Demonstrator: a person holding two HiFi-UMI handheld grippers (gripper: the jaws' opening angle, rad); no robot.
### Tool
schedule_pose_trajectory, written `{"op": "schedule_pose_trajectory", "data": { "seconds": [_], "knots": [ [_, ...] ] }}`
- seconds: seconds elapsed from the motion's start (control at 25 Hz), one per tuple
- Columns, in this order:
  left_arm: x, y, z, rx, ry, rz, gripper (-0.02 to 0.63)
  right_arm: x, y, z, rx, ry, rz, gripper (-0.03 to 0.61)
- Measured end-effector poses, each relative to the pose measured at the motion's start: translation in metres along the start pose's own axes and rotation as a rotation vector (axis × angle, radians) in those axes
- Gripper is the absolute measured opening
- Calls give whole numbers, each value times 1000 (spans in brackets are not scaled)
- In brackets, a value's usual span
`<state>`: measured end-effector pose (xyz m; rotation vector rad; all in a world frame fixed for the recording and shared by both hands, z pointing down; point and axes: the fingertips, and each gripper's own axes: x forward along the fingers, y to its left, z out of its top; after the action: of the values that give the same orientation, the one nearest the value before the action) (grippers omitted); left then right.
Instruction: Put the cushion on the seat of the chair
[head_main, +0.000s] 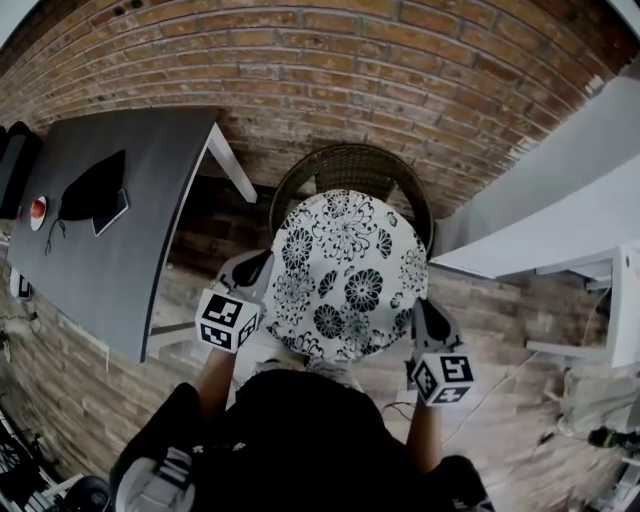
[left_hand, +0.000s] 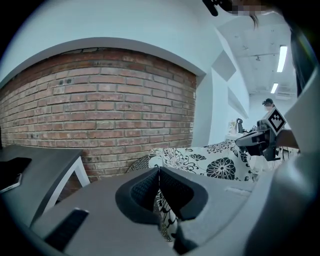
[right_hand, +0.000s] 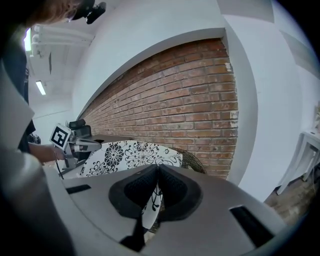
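**Two jaw pairs closed on one cushion (head_main: 348, 272)**

The flowered cushion is held over the wicker chair (head_main: 350, 160), whose rim shows beyond it. Whether it touches the seat cannot be told. Its left edge is pinched in the jaws of the left gripper (head_main: 258, 272), its right edge in those of the right gripper (head_main: 424, 318). A grey table (head_main: 100, 260) is seen at the left.

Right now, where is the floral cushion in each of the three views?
Head view: floral cushion in the centre, overlapping the wicker chair.
Left gripper view: floral cushion right of centre, edge between the jaws.
Right gripper view: floral cushion left of centre, edge between the jaws.
Shared landmark: the brick wall.
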<state>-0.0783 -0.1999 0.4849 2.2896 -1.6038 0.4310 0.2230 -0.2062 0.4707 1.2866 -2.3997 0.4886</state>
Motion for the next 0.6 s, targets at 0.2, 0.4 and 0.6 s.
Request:
{"op": "schedule_pose_trajectory", "data": {
  "seconds": [0.2, 0.4, 0.6],
  "knots": [
    [15, -11, -4, -6, 21, 15, 4, 9, -19, -5, 5, 11, 26, 12],
    [18, -12, -13, -8, 42, 19, 5, 17, -25, -12, -1, 25, 29, 12],
    [37, -9, -18, -12, 60, 19, 5, 33, -40, -19, 13, 45, 23, 12]
  ]
}}
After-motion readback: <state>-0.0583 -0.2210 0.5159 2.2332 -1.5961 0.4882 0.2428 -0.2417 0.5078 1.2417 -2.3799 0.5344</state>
